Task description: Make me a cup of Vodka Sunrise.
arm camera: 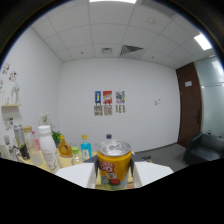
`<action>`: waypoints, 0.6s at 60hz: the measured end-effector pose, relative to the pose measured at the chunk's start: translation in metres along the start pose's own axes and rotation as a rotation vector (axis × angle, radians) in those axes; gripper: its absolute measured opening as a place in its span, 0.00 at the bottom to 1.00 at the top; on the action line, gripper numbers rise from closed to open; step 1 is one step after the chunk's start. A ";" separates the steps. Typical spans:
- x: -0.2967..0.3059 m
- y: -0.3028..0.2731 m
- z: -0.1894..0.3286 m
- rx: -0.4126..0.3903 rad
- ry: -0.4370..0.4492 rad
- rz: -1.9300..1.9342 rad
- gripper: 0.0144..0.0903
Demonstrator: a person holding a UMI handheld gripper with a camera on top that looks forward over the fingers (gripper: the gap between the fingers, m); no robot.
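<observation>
A plain white back wall [135, 75] closes the far side of the room, under a ceiling of square white tiles with a vent [131, 49] and bright light panels. A tall dark brown door [189, 102] stands at the far right, with a dark armchair [202, 148] near it on the grey floor. A cluster of small colourful posters [109, 103] hangs in the middle of the wall.

Nearer, a white table top [75, 173] spreads out just ahead of the gripper [114, 176]. Along its left side stands a row of drink containers: a white plastic bottle with a white cap [47, 146], an amber bottle [64, 147] beside it, a clear bottle with a blue label [86, 147] further right, and darker bottles at the far left.

A yellow aluminium drink can with a silver pull-tab lid [114, 164] stands upright between the two pale fingers [93, 172], close to the camera. The fingers sit tight against its left and right sides, with no gap visible, so the jaws are closed about the can's width and grip it. The can's base is hidden, so whether it rests on the table cannot be told.
</observation>
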 end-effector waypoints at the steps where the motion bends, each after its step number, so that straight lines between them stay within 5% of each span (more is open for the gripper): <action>1: -0.001 0.001 -0.005 0.000 0.000 0.004 0.48; 15: -0.033 0.099 -0.060 -0.121 0.016 0.074 0.48; 28: -0.064 0.223 -0.065 -0.301 0.046 0.115 0.48; 36: -0.074 0.257 -0.060 -0.344 0.055 0.045 0.48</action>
